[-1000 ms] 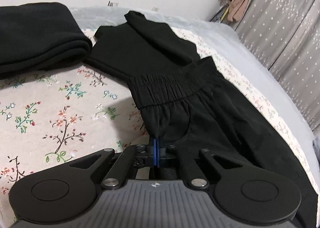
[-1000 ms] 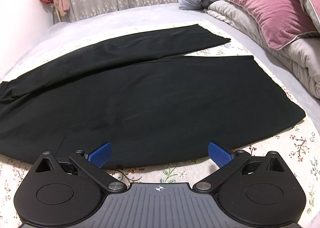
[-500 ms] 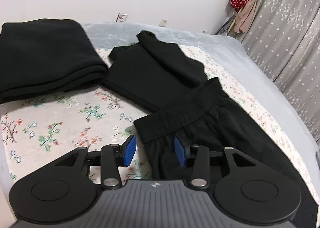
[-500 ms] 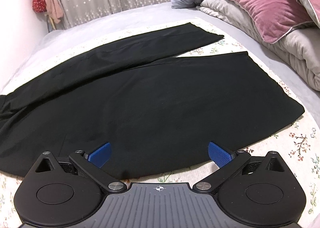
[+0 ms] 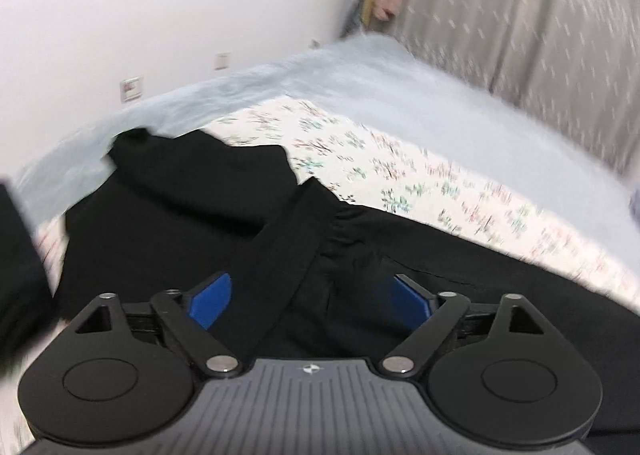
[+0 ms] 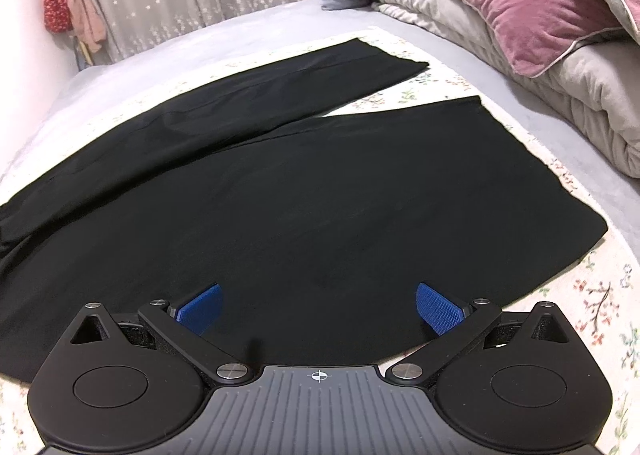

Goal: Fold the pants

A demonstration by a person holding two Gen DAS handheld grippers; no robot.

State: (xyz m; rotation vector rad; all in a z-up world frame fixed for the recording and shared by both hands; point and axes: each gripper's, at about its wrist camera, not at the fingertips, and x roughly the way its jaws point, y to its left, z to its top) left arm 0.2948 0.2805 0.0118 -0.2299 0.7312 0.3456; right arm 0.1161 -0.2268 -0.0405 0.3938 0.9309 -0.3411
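Pants (image 6: 280, 207): black, spread flat on the floral sheet (image 6: 600, 295), both legs running out toward the pink pillow (image 6: 500, 3).
Waistband (image 5: 280, 255): lies slack on the sheet, right up against a folded black garment (image 5: 172, 207).
Left gripper (image 5: 310, 297): jaws have just been opening and now gape wide above the waistband, gripping nothing.
Right gripper (image 6: 319, 309): spread wide too, over the near leg, empty.

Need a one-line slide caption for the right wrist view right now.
Open right gripper hovers over black pants spread flat, legs splayed, on a floral sheet.
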